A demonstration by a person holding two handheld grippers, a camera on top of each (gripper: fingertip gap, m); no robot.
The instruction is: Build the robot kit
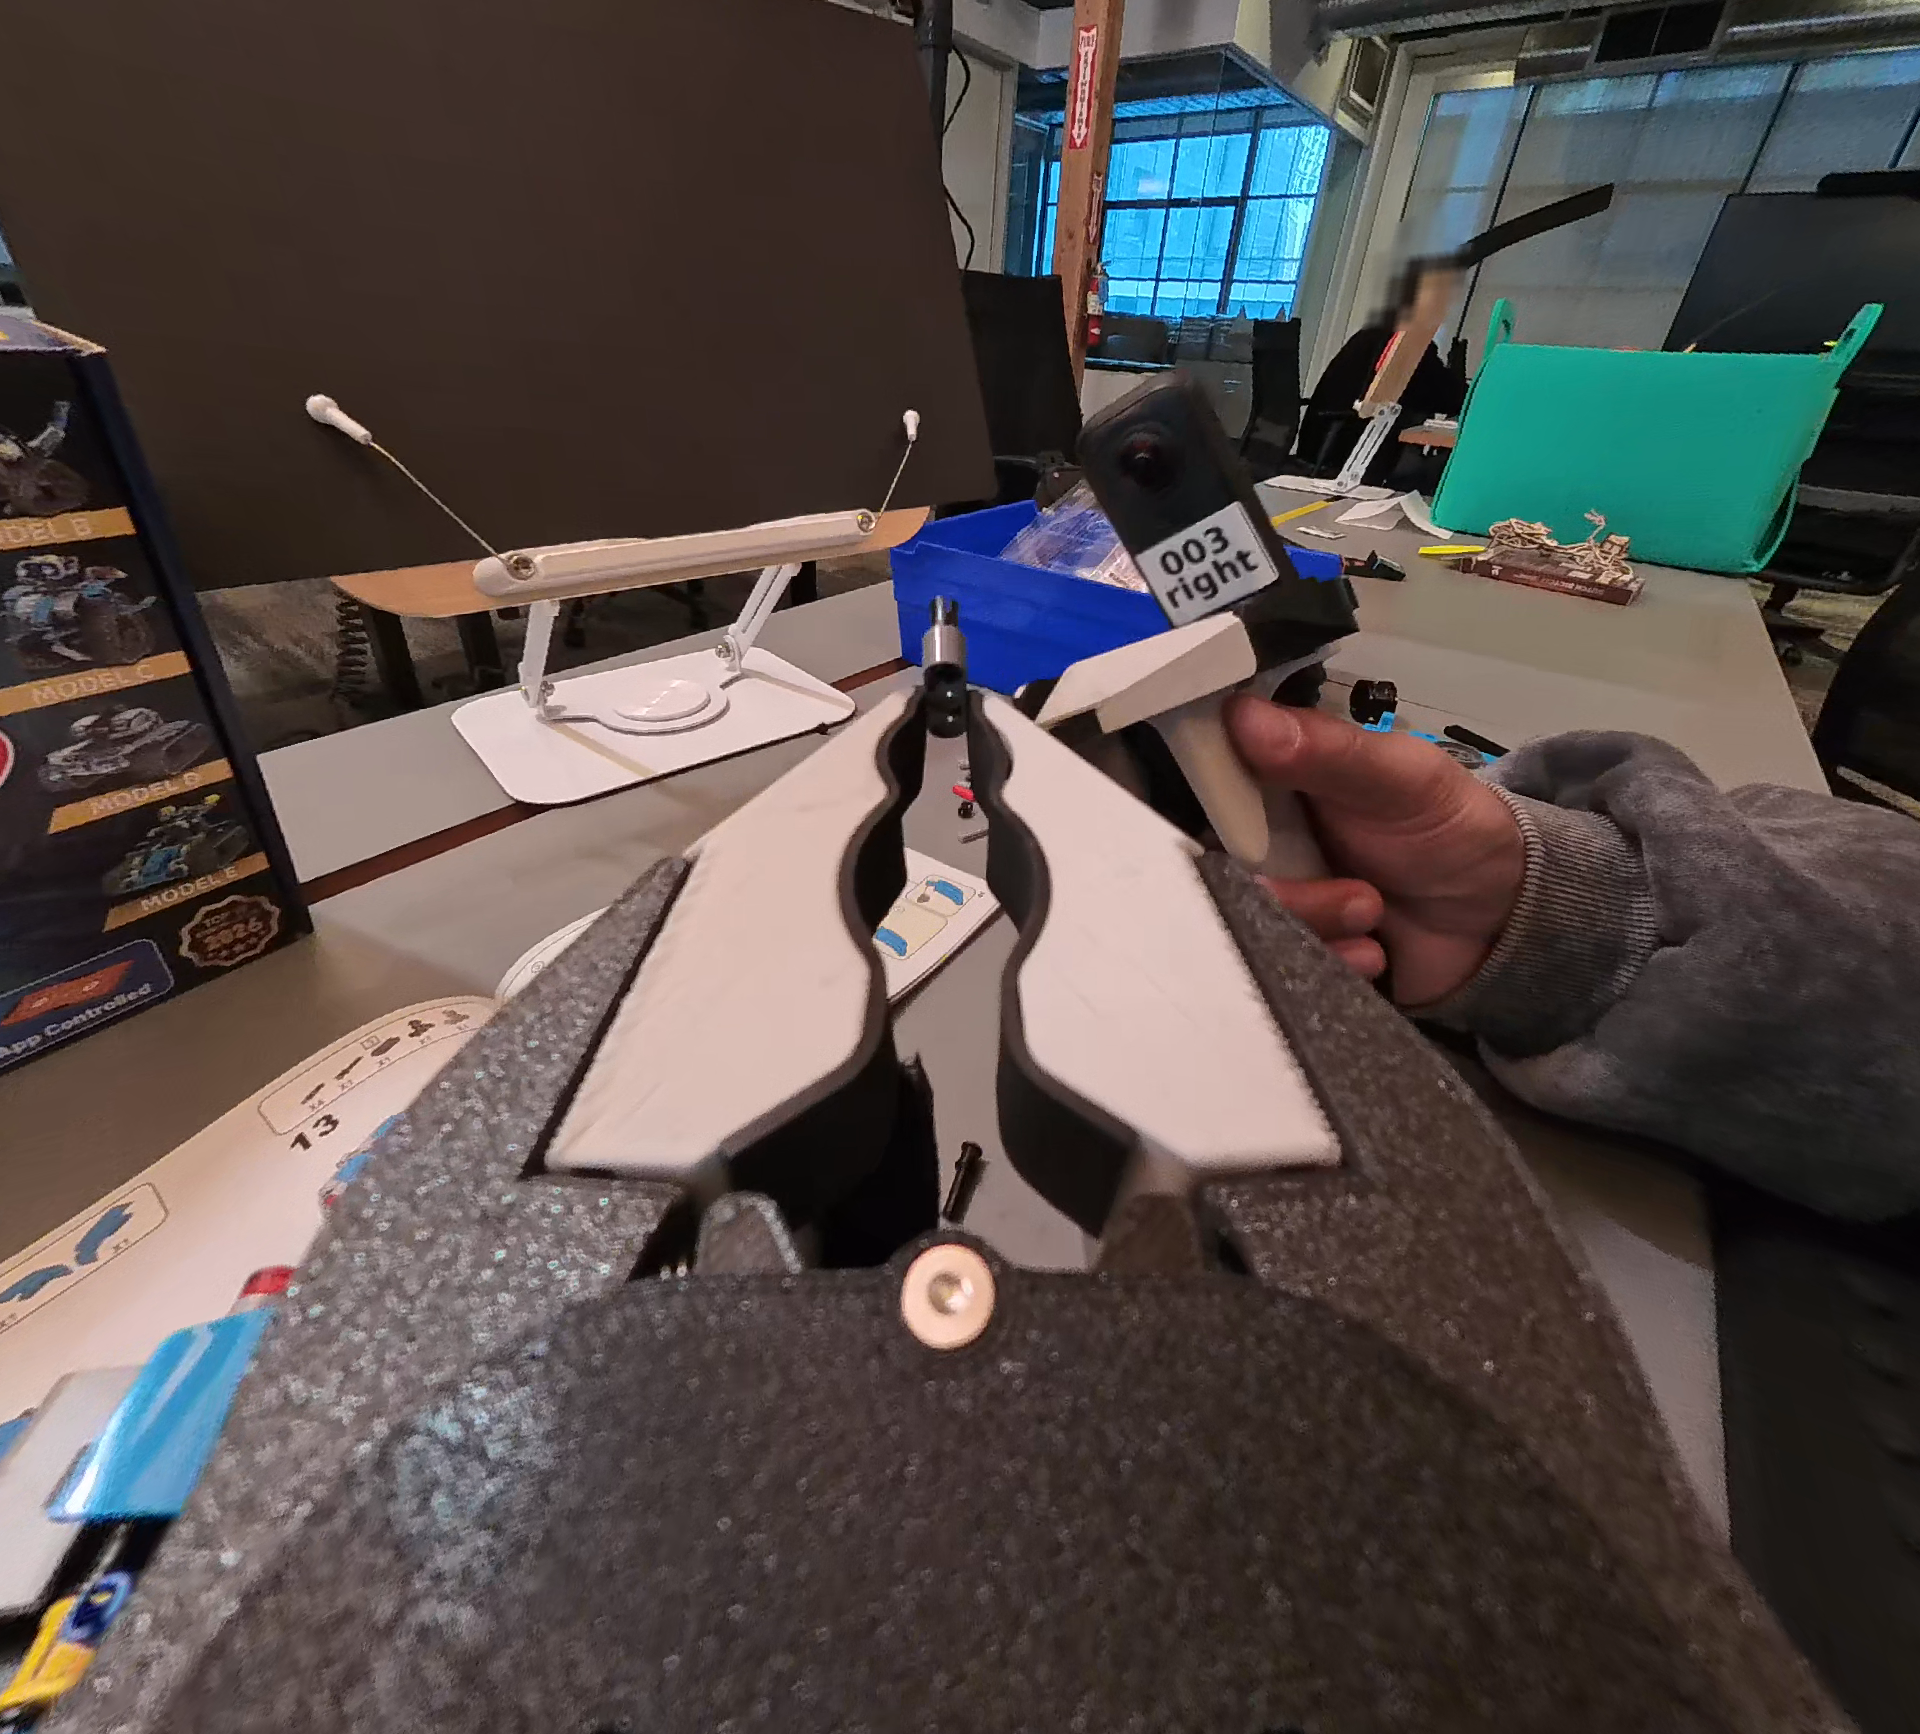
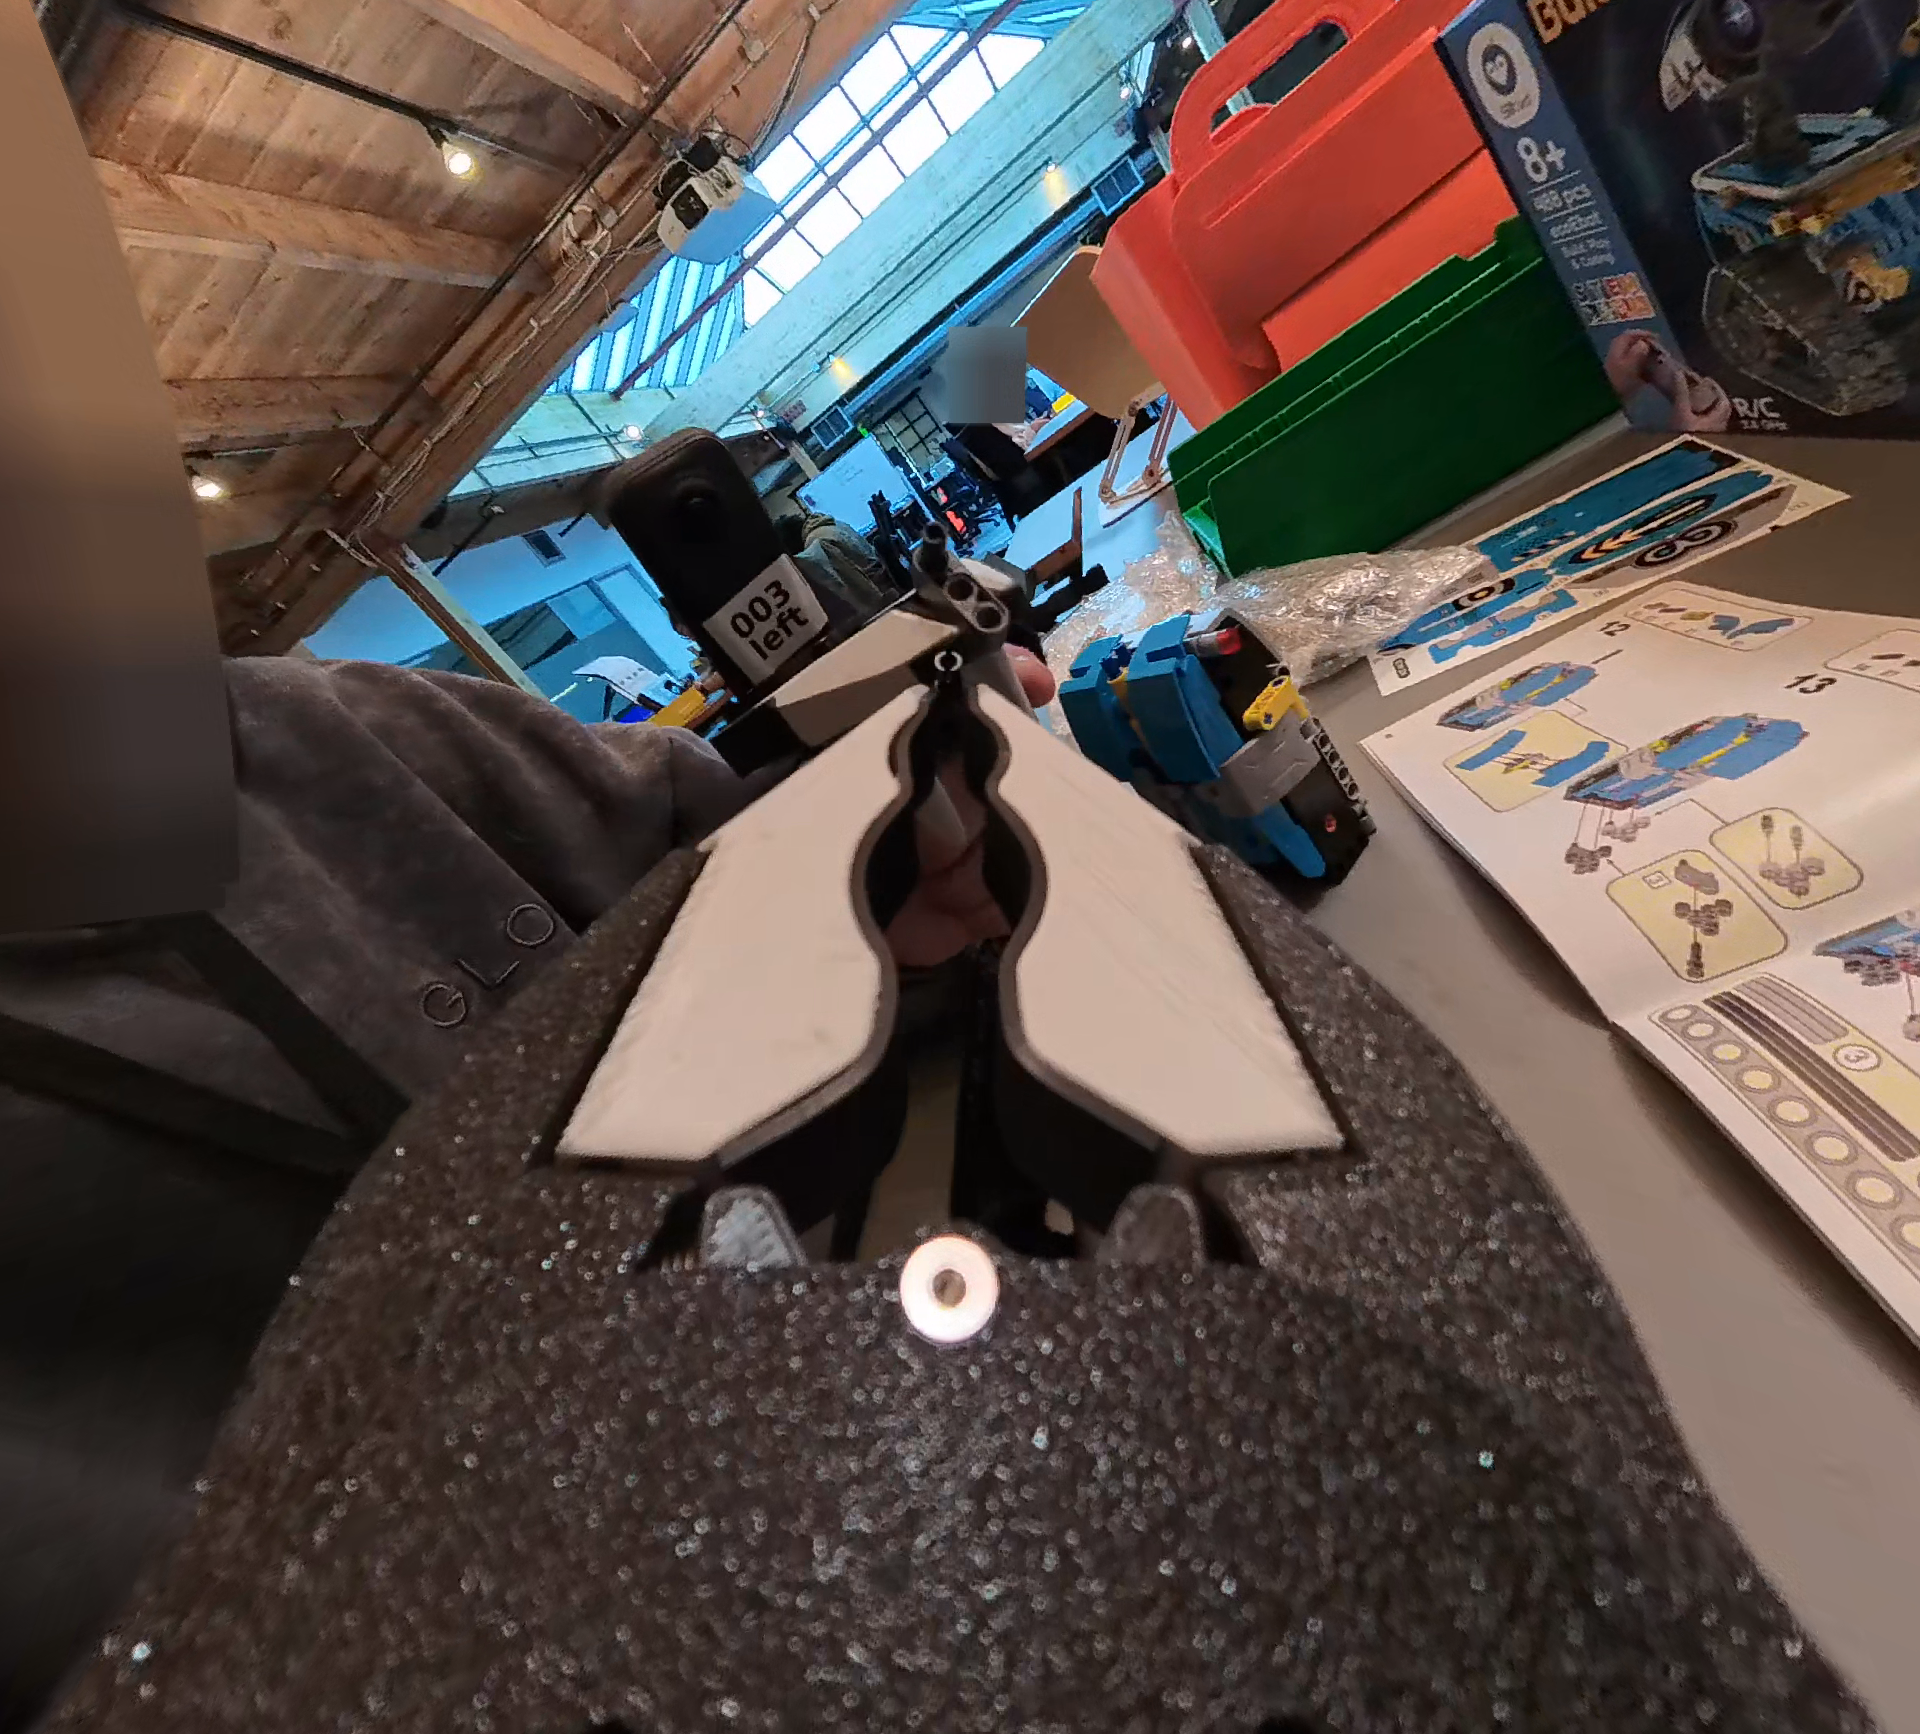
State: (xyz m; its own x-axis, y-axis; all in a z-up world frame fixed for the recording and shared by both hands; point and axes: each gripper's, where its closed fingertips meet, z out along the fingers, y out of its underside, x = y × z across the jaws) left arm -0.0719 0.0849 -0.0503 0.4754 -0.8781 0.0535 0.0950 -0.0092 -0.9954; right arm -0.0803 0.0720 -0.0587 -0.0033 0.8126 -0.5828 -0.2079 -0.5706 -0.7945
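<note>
My left gripper [image 1: 945,716] is shut on a small black connector [image 1: 944,697] with a grey axle [image 1: 942,640] sticking up from it, held above the table. The same piece [image 2: 977,606] shows in the right wrist view, pinched by the left gripper's fingers [image 2: 862,658]. My right gripper [image 2: 945,692] is shut, with a tiny ring-ended peg [image 2: 945,662] at its tips, right against that piece. A hand [image 1: 1382,843] holds the right gripper's handle; its finger [image 1: 1143,671] points at my left tips.
A partly built blue model [image 2: 1195,739], a crumpled plastic bag [image 2: 1299,593], a sticker sheet [image 2: 1610,531] and an instruction booklet [image 2: 1662,811] lie on the table. A toy box [image 1: 114,697], white stand [image 1: 644,697], blue bin [image 1: 987,604], loose pin [image 1: 961,1175] surround it.
</note>
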